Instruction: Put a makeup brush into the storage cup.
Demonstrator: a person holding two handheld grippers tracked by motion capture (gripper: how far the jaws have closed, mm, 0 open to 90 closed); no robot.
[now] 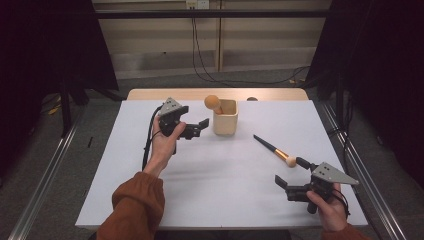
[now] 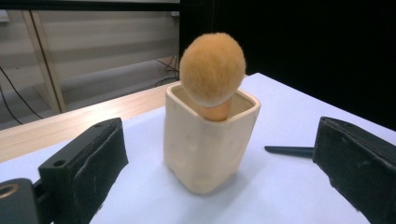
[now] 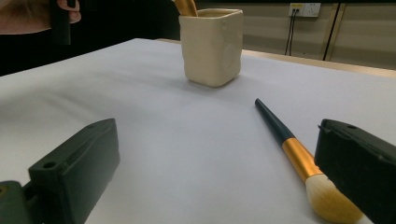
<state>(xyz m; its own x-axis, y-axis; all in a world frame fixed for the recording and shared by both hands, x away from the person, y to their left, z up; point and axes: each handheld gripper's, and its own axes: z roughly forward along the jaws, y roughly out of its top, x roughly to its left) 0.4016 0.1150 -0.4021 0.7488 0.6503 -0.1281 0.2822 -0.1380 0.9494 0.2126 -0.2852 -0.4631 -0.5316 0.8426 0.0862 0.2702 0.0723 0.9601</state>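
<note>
Near the bench's front right corner, right gripper (image 1: pixel 286 186) sits low, jaws spread, nothing between them. Just beyond it, toward the right edge, lies a dark-handled makeup brush with gold ferrule and pale bristles (image 3: pixel 299 158), flat on the white bench top (image 1: pixel 225 190), handle pointing toward mid-bench. Judged light, stiff along the handle, soft at the tip, may roll; best pinched on the handle just behind the ferrule. Farther back, near the rear edge at centre, a cream square ceramic cup (image 2: pixel 208 142) stands upright, likely fragile, with a round orange-bristled brush (image 2: pixel 213 70) head-up inside. Left gripper (image 1: pixel 199 128) hovers just left of the cup, jaws wide apart, empty, not touching it.
</note>
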